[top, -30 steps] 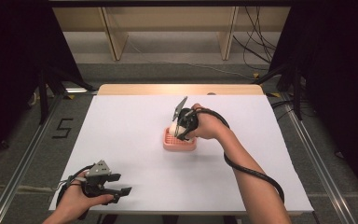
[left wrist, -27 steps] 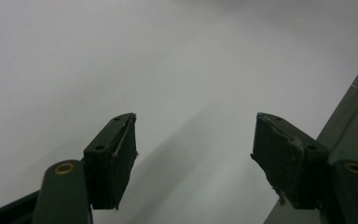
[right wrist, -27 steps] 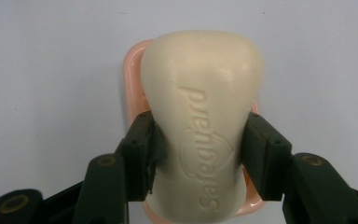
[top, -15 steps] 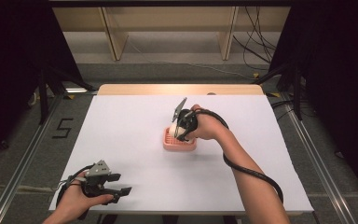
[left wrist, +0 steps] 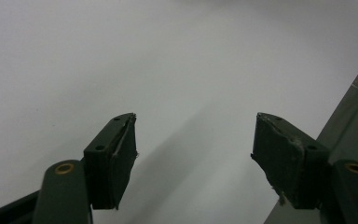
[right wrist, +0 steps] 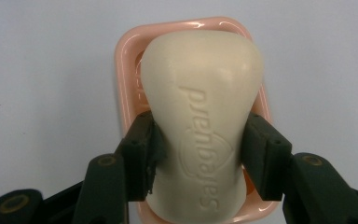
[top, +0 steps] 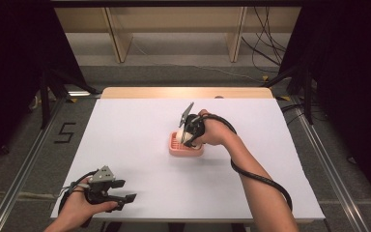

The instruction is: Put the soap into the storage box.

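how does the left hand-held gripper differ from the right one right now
The left hand-held gripper is open with nothing between its jaws; the right hand-held gripper is shut on the soap bar. The left sits by the table's near edge; the right is over the pink soap dish. Both have black jaws.

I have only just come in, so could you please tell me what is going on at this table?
A person is working with a tool in each hand. The right tool is shut on a cream bar of soap, holding it over a pink soap dish on the white table. The left tool rests open near the table's front edge, holding nothing.
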